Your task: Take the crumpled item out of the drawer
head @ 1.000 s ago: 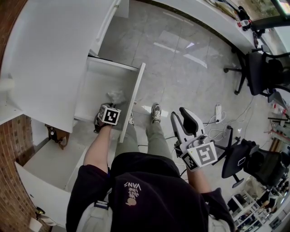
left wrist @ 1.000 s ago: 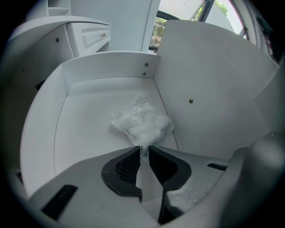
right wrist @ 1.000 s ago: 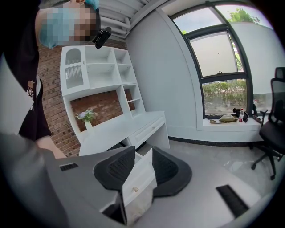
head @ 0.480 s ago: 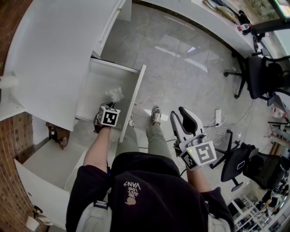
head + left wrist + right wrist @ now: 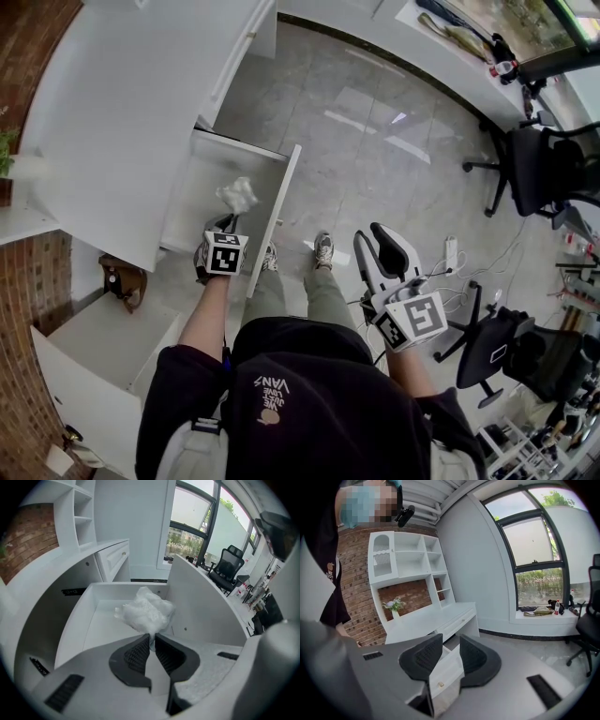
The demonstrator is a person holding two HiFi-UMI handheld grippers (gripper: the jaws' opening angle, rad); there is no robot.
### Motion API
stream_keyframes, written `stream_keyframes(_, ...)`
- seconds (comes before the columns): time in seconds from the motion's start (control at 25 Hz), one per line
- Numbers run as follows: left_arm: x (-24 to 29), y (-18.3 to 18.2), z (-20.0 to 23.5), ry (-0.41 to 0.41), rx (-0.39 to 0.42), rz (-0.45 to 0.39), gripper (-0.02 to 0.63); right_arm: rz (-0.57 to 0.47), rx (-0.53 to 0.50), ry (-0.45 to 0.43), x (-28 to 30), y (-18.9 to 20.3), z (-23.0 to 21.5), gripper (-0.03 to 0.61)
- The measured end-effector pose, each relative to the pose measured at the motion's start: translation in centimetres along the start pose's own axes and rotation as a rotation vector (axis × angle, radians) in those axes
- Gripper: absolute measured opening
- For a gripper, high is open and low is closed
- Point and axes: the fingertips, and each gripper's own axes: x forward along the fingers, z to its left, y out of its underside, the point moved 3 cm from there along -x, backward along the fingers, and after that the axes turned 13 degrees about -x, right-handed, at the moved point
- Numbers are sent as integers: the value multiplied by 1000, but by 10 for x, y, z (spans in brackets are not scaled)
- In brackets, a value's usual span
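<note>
Now the left gripper [image 5: 227,225] points steeply down over the open drawer [image 5: 282,201], and its jaws, which have just been closing, are clenched on the lower tip of a white crumpled wad [image 5: 237,194]. In the left gripper view the two ribbed pads [image 5: 138,652] of the left gripper [image 5: 151,641] meet almost fully, with only that thin tail of the wad [image 5: 146,611] pinched between them; the rest of it bulges out ahead of the jaws, over the inside of the drawer [image 5: 198,612]. From the head view the wad sits within the drawer's outline, near its front panel, but whether it touches the bottom I cannot tell. The drawer is pulled out from a white desk [image 5: 106,120] and stands over a grey tiled floor [image 5: 360,120]. The right gripper [image 5: 379,247] is held well apart from the drawer, out to the right of the person's legs and above one shoe [image 5: 322,247]. Its jaws have just been closing a little, yet they stand wide and released, with nothing between them. In the right gripper view the gap of the right gripper [image 5: 450,643] only frames the far-off drawer [image 5: 447,671] and desk [image 5: 436,616] behind it. That view also shows a white shelf unit [image 5: 407,558] against a brick wall [image 5: 355,592], a small plant [image 5: 394,604] on the desk, and a large window [image 5: 532,541]. A black chair [image 5: 539,157] stands at the right edge of the head view, by a long white counter [image 5: 403,37].
</note>
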Motion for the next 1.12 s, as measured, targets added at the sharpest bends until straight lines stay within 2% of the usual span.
stream_keyframes(0.48, -70, -28, -20, -34, -20, -152, 44, -39, -32, -55, -9, -15, -8, 106)
stream_keyframes(1.12, -161, -52, -47, -124, -33, -342, 43, -117, -91, -149, -20, -42, -21, 97)
